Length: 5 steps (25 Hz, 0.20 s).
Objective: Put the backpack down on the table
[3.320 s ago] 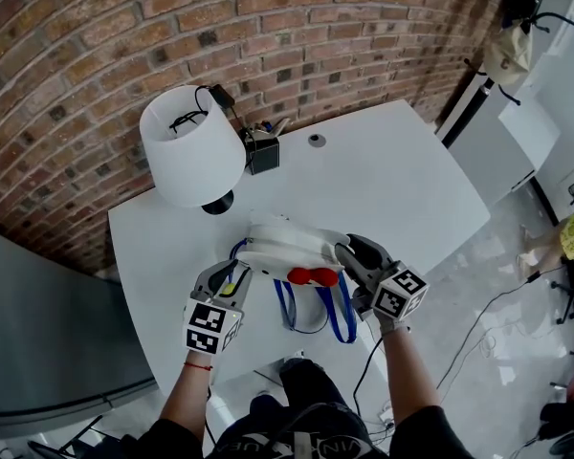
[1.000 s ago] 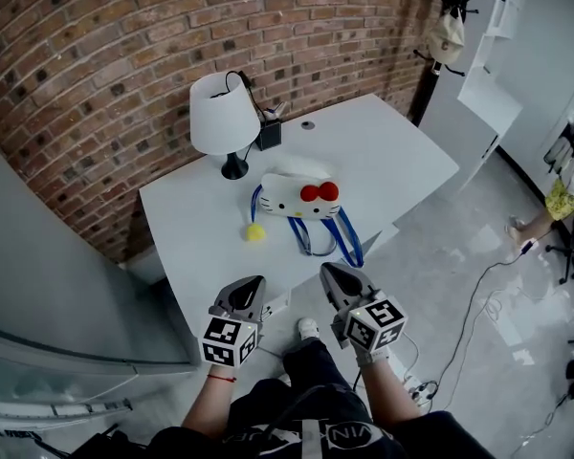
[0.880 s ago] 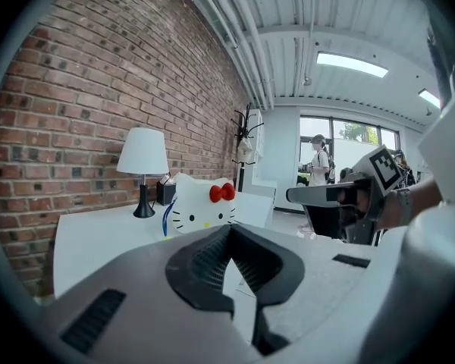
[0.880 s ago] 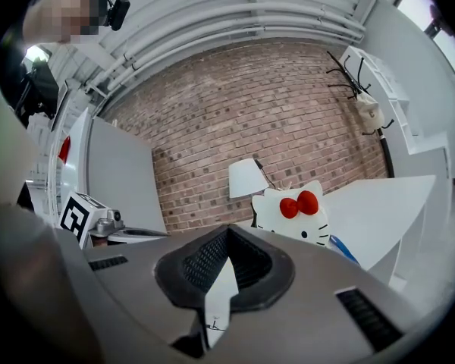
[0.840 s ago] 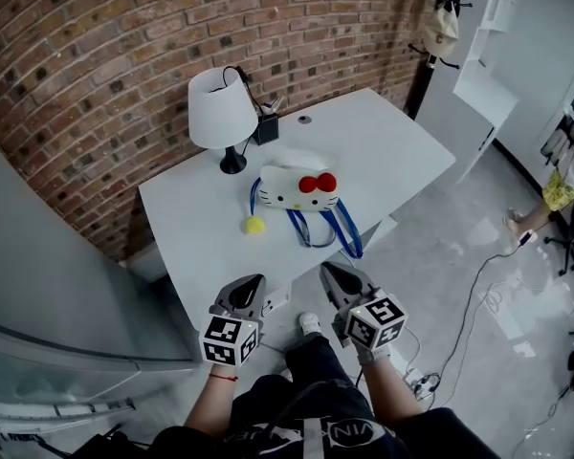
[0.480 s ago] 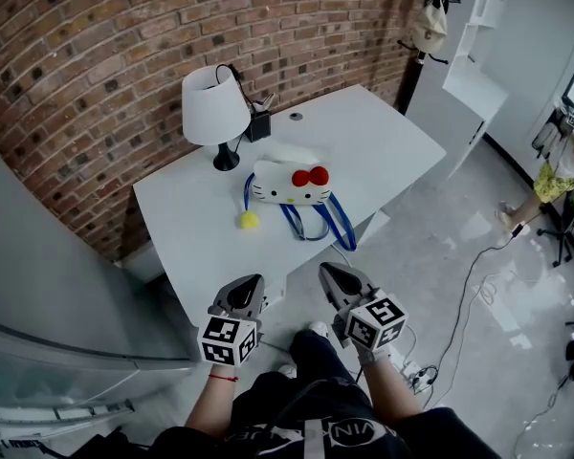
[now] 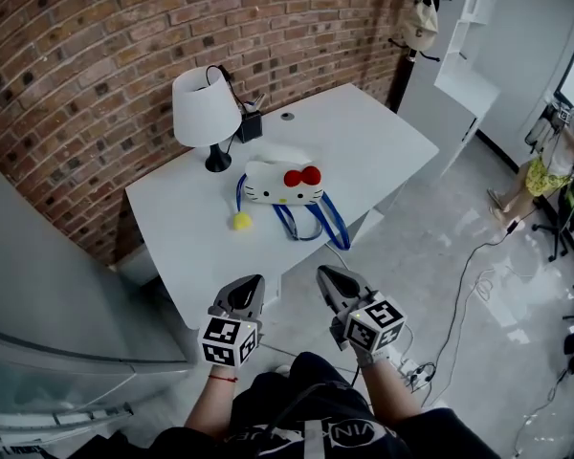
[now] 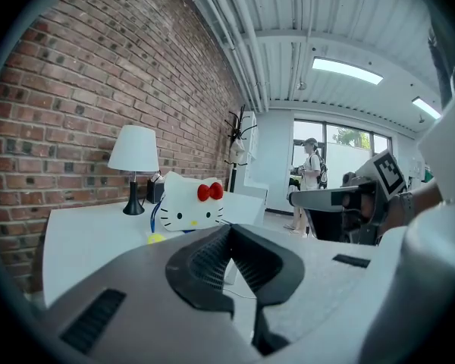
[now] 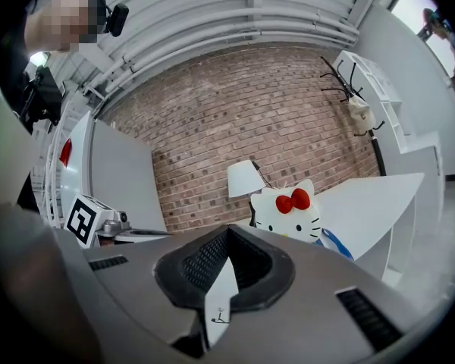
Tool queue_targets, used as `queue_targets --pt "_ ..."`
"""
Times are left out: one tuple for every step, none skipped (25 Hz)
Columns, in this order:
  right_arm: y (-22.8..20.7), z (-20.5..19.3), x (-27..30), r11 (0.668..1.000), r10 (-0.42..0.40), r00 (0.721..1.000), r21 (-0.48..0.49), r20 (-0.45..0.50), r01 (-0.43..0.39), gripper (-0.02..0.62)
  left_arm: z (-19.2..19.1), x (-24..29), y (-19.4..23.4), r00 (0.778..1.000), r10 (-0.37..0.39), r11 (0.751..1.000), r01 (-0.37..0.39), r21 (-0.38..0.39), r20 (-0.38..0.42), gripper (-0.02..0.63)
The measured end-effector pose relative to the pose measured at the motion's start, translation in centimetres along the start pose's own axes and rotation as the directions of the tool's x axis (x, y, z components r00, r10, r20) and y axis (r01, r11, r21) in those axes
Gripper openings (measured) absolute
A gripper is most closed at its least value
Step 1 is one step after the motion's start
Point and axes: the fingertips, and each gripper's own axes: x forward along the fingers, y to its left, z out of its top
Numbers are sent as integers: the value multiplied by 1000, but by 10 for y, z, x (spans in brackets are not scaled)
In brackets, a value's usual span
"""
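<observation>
Left gripper point(image 7: 246, 290) and right gripper point(image 7: 330, 283): jaws pressed together, nothing between them, both held short of the table point(image 7: 373, 146) edge. The backpack point(image 7: 279, 182) rests on the table near the lamp point(image 7: 203, 108), well apart from both grippers. Placement is judged complete, so no grip is required.

Red brick wall point(image 7: 96, 46), white lamp point(image 7: 199, 108), glossy grey floor point(image 7: 459, 218), white shelving point(image 7: 464, 75), dark coat stand point(image 7: 400, 70).
</observation>
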Motion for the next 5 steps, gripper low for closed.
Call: queue_targets --pt "0 -2 1 1000 2 1000 0 -3 -2 0 0 0 1 1000 2 1000 -2 0 0 5" --pt "-1 -4 1 1000 3 1000 -3 -9 -3 0 -1 0 1 1000 3 1000 -3 0 -1 5" --pt "-1 -6 2 1000 5 1000 -5 -15 -5 0 -2 0 2 1000 5 1000 -5 -1 -3 5" --pt "-1 -8 2 1000 6 1000 -6 -21 -6 0 -3 0 3 1000 6 1000 -7 -3 -5 5" --pt "-2 -10 3 1000 7 1000 -6 -26 -7 0 -4 -1 3 1000 8 1000 -8 -4 -7 5"
